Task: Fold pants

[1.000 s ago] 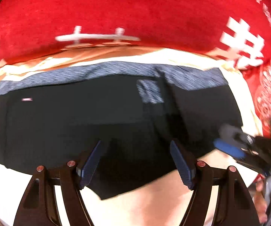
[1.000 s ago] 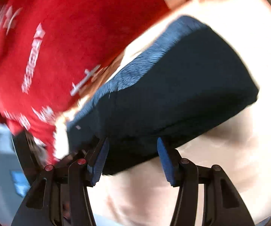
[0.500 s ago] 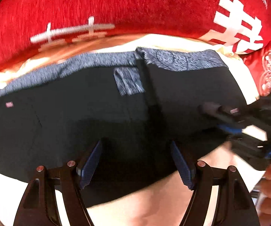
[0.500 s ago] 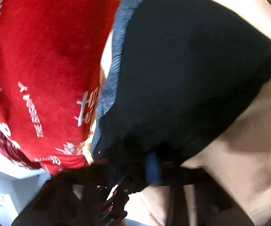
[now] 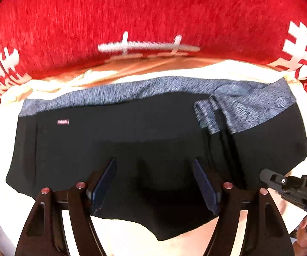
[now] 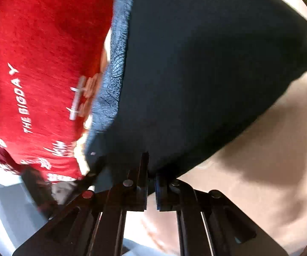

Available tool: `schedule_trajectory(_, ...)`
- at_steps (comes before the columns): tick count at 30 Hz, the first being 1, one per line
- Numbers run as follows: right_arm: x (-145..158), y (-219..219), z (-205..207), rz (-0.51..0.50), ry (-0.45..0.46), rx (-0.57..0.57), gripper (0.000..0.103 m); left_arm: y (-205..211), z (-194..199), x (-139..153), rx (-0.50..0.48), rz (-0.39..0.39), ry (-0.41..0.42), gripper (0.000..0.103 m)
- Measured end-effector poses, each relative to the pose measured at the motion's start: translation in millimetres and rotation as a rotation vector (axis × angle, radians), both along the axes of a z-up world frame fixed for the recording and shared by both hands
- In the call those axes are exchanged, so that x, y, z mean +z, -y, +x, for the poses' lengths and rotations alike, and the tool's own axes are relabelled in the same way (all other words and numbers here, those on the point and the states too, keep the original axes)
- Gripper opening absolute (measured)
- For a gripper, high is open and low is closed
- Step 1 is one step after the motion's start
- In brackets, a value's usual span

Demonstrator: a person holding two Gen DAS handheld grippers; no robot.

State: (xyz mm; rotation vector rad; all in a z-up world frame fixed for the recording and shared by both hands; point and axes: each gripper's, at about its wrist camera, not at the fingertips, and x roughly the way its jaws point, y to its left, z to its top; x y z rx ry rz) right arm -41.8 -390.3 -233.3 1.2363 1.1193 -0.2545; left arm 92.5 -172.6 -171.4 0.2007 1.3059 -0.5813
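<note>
While the left gripper (image 5: 154,185) is hanging with fingers spread over the black pants (image 5: 132,140) on the cream sheet (image 5: 121,234), only the right wrist view is showing the right gripper (image 6: 151,183) pinching the pants' near edge. Beyond, the grey waistband (image 5: 132,89) is lying against a red blanket (image 5: 153,10).

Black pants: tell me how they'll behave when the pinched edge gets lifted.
The black pants lie in soft overlapping layers, so they will likely droop rather than hold shape. The right gripper pinches one edge only; the rest probably drags. The thin fabric looks light.
</note>
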Motion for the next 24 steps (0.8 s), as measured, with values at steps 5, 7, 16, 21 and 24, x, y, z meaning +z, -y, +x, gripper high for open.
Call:
schedule_trajectory(5, 49.0, -11.5, 30.1, -0.122, -0.036, 0.323, 0.046, 24.6, -0.1, 26.1, -0.024, -0.059, -0.001, 0.075)
schedule_trajectory(7, 76.1, -5.9, 30.7, -0.141, 0.019, 0.398, 0.065, 44.9, -1.5, 35.9, -0.059, -0.083, 0.012, 0.075)
schedule_trajectory(16, 76.5, 149.8, 44.2, -0.284, 0.000, 0.156, 0.065, 120.3, -17.6, 31.1, -0.143, -0.092, -0.023, 0.075)
schedule_trajectory(21, 26.1, 173.5, 74.4, -0.111, 0.008, 0.222, 0.064, 139.5, -32.9, 12.5, -0.140, -0.063, -0.055, 0.075)
schedule_trajectory(24, 5.9, 175.4, 80.9, -0.021, -0.019, 0.231, 0.044, 143.1, -36.9, 1.1, -0.151, -0.020, -0.060, 0.075)
